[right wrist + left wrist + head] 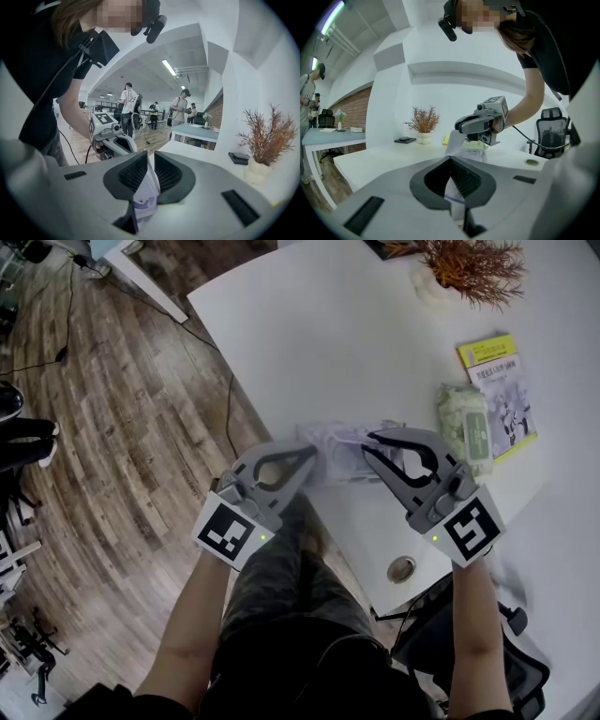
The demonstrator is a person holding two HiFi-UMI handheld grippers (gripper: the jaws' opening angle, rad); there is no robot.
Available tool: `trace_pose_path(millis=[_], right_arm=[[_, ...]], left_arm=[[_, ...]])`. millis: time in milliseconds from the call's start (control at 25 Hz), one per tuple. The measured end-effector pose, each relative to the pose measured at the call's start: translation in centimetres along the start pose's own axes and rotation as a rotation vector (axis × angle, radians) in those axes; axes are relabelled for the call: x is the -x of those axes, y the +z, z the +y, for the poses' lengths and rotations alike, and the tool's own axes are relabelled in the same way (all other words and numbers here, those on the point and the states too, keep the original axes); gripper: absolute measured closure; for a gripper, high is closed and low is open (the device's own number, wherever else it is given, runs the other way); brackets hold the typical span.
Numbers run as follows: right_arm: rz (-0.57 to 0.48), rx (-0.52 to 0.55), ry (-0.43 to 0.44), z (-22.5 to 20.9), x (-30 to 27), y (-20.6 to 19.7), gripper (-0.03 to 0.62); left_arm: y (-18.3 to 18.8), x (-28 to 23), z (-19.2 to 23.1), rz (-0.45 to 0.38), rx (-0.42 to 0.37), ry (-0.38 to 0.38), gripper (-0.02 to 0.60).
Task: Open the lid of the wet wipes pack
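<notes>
Step in hand: securing the pack, lid not yet opened.

- The wet wipes pack [339, 448] (white film, purple print) sits at the near edge of the white table [309, 343], held between the two grippers.
- The left gripper [311, 452] is pressed together on a thin fold at the pack's left end. Its own view shows the film caught between the ribbed pads.
- The right gripper [373, 441] pinches the pack's right end, jaws a little apart with the film wedged between the pads.
- I cannot make out the lid in any view, so whether the right jaws are on the flap or on bare wrapper is undecided.

Next move, as I judge it: the left gripper holds the body as an anchor while the right finds the flap's free lip and peels it up and away. A soft pack will likely buckle if both pull at once.

Edges and room:
- The table edge runs right under the pack, with wooden floor [112, 427] below, so a slip risks a drop.
- There is bare tabletop behind the pack.
- To the right lie a green pack [466, 423] on a yellow booklet [502, 395], both well apart from the work.
- The dried plant [469, 268] stands at the far side.
- A cable port [401, 569] sits near the right wrist.
</notes>
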State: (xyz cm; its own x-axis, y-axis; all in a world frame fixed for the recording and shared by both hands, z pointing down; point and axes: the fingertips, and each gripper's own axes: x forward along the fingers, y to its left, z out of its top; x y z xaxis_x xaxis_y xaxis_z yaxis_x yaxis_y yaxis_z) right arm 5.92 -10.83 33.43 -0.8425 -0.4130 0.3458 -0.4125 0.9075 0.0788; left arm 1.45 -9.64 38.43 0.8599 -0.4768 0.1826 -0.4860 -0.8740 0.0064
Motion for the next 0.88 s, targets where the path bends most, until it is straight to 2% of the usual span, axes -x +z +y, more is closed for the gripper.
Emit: trace_pose_path(millis=[320, 880], right_arm=[[-0.006, -0.008, -0.006, -1.6, -0.5, 0.2, 0.534], [-0.027, -0.063, 0.028, -4.0, -1.9, 0.2, 0.533]], left_arm=[[0.3, -0.5, 1.2, -0.031, 0.046, 0.016, 0.569], [-0.3, -1.0, 2.1, -0.026, 0.088, 0.025, 0.569]])
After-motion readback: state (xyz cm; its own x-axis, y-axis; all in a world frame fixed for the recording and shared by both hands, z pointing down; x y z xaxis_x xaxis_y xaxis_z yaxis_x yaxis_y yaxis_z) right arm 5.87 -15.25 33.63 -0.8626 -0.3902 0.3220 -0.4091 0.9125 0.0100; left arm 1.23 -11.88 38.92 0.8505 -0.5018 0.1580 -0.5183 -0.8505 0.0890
